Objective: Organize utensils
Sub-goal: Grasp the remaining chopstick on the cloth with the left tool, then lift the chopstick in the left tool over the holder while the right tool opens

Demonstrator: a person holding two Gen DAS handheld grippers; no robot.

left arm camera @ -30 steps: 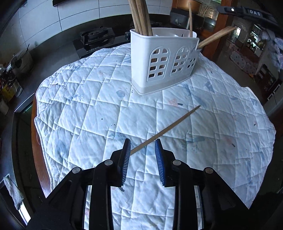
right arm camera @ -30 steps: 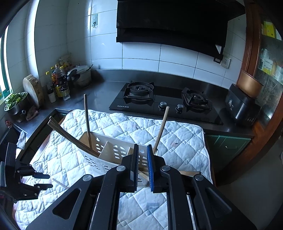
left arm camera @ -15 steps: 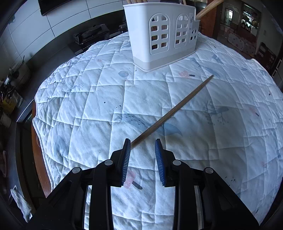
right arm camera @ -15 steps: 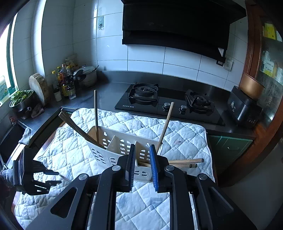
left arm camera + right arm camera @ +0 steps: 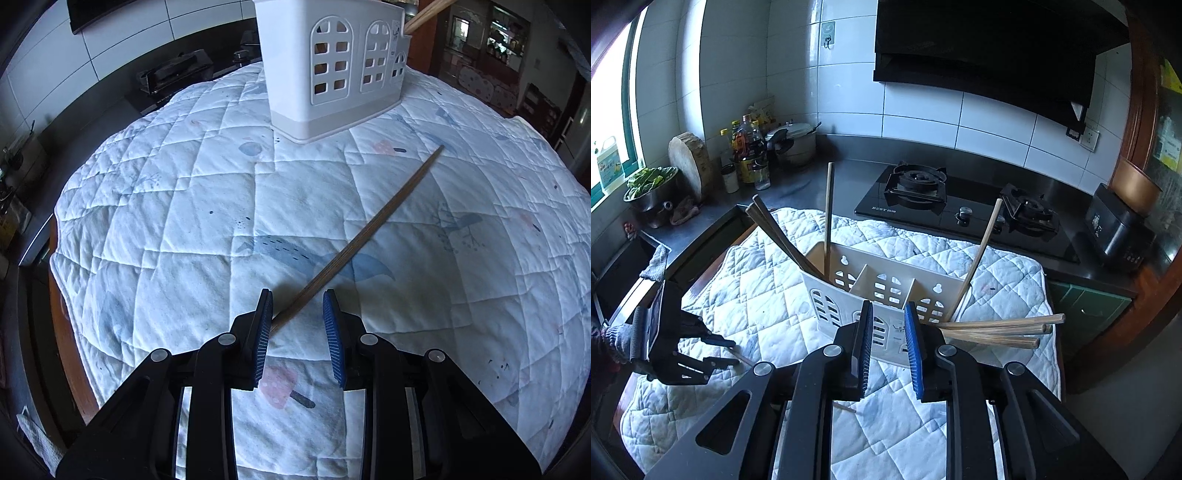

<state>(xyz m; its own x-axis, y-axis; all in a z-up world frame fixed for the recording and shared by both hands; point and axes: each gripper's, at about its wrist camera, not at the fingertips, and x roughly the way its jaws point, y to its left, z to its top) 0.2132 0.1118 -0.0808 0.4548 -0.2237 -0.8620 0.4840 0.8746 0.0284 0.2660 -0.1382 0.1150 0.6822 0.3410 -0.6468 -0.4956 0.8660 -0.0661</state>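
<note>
1. While one second ago the left tongs (image 5: pixel 297 314) looked from higher up at the quilted cloth (image 5: pixel 166 221) on the bench, they now sit low over it, and the near end of the loose chopstick (image 5: pixel 356 243) lies between the two blue pads. The jaws are released; the left pad seems to touch the tip of the stick, the right pad is apart from it. The chopstick has not moved: it lies flat on the cloth and points toward the white utensil holder (image 5: pixel 332 74).

2. For the task this means, I think, that the approach is finished and only the closing is missing, then the lift to the holder.

3. On the right side the right tongs (image 5: pixel 889 332) were almost closed one second ago, and now their jaws stand apart, with nothing between them. They hover just above the front wall of the holder.

4. Several wooden sticks (image 5: pixel 1001 330) lie across its right end and others stand in its compartments, so that delivery seems done.
</note>
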